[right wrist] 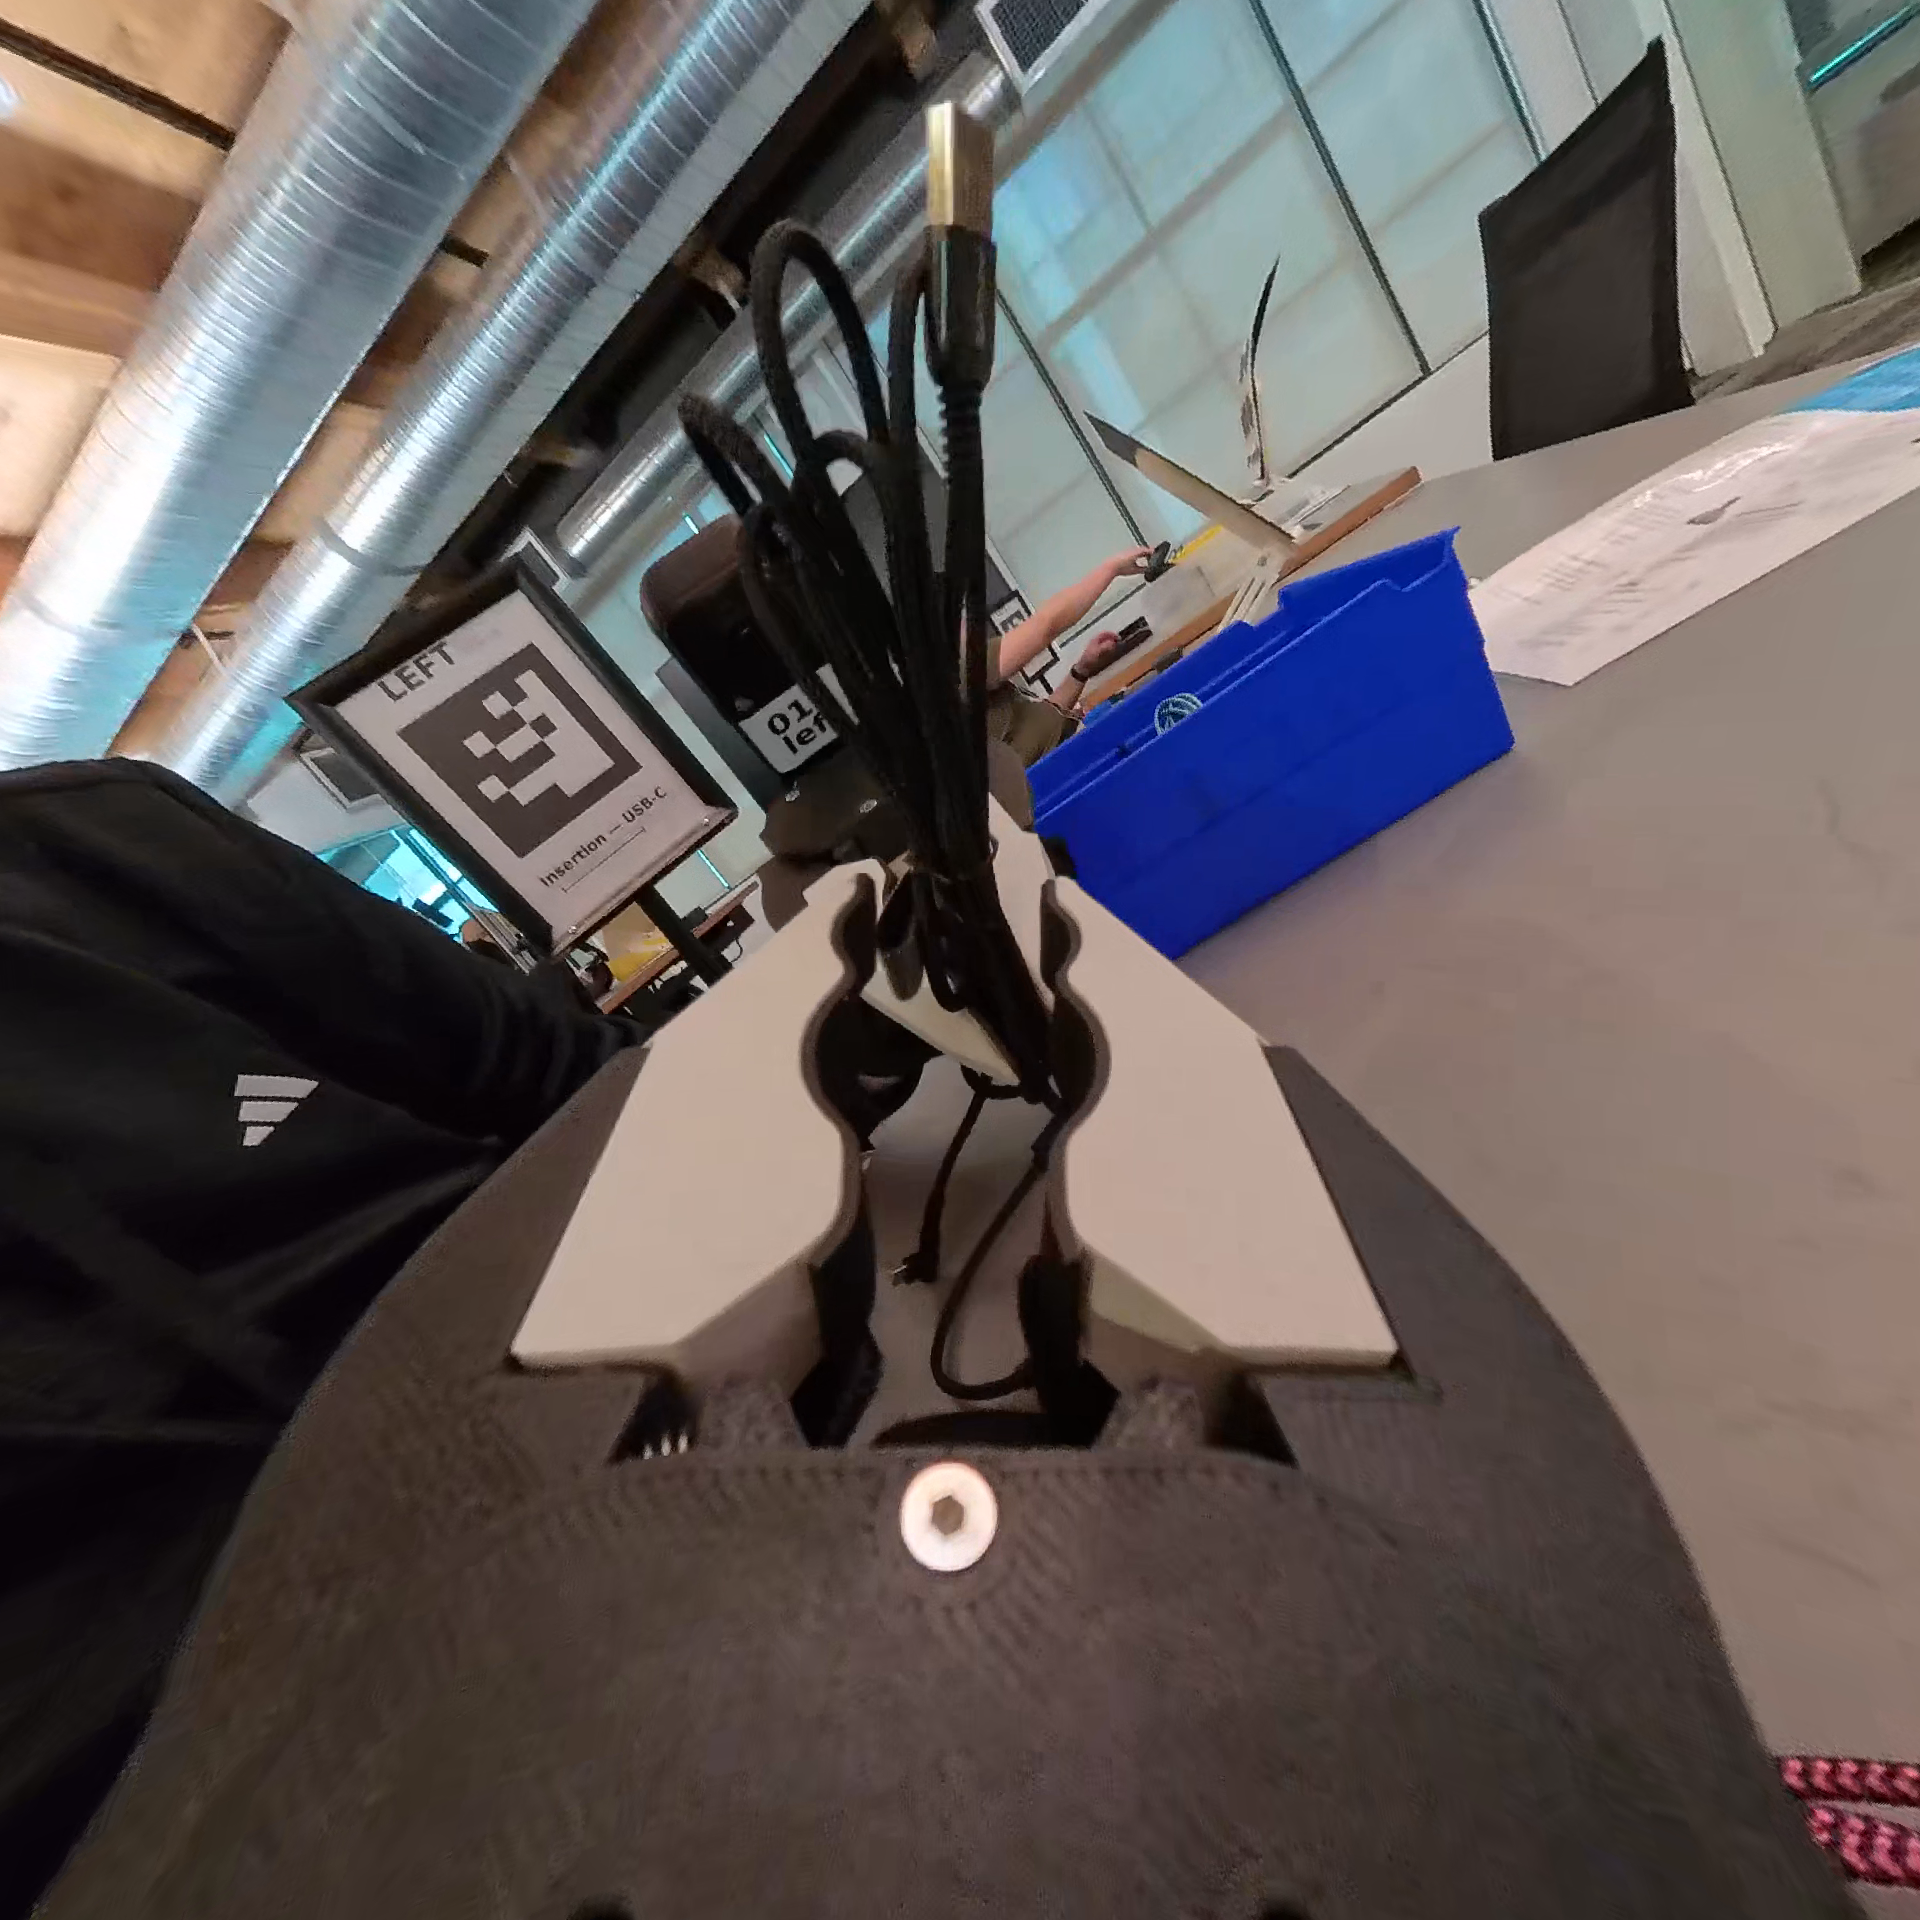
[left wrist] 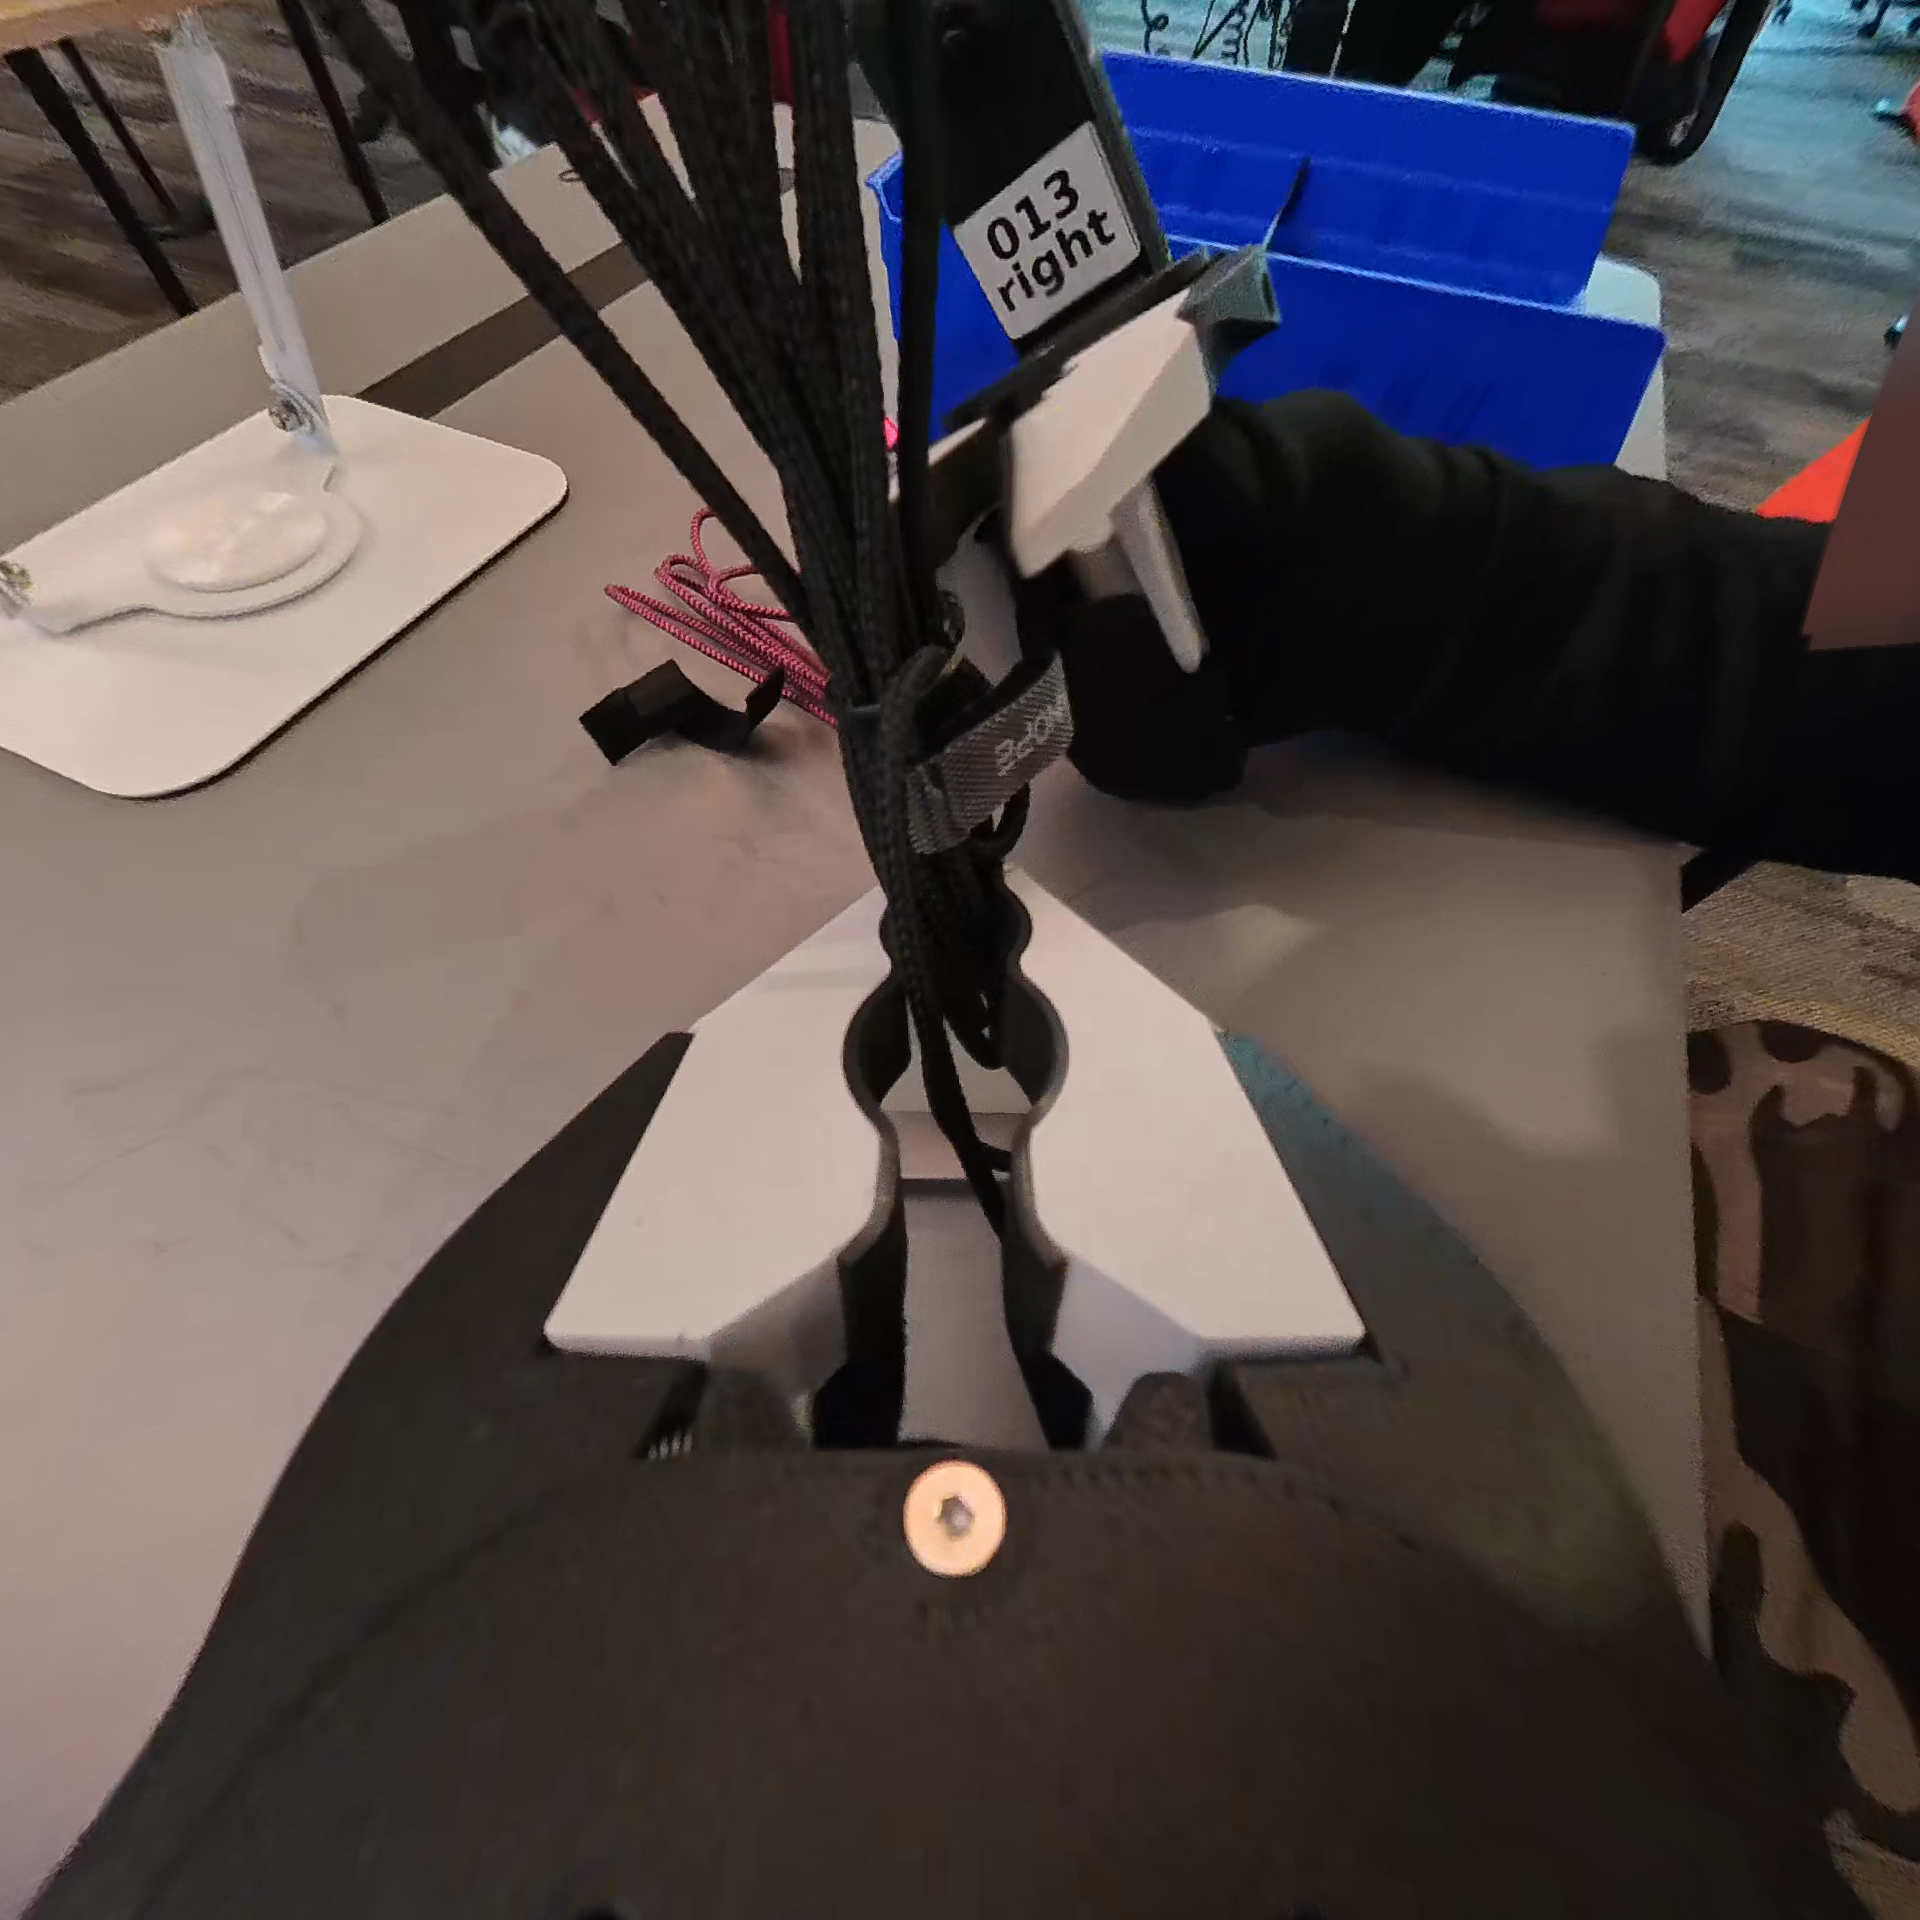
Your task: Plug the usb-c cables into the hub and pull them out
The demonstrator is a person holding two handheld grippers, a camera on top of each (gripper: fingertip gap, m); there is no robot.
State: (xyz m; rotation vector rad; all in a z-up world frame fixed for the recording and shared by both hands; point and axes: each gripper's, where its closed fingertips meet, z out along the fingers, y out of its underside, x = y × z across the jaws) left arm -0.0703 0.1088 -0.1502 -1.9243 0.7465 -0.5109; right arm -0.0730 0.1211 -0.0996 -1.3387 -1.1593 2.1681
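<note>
Cable bundle (left wrist: 914, 748) between two grippers

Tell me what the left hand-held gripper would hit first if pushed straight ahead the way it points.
The left hand-held gripper is shut on the black cable bundle. Straight ahead, the bundle's grey strap and the right hand-held gripper behind it likely come first; depth is unclear.

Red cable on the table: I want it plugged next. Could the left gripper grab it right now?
Probably not: the left gripper is shut on the black bundle, which also stands between it and the red cable.
</note>
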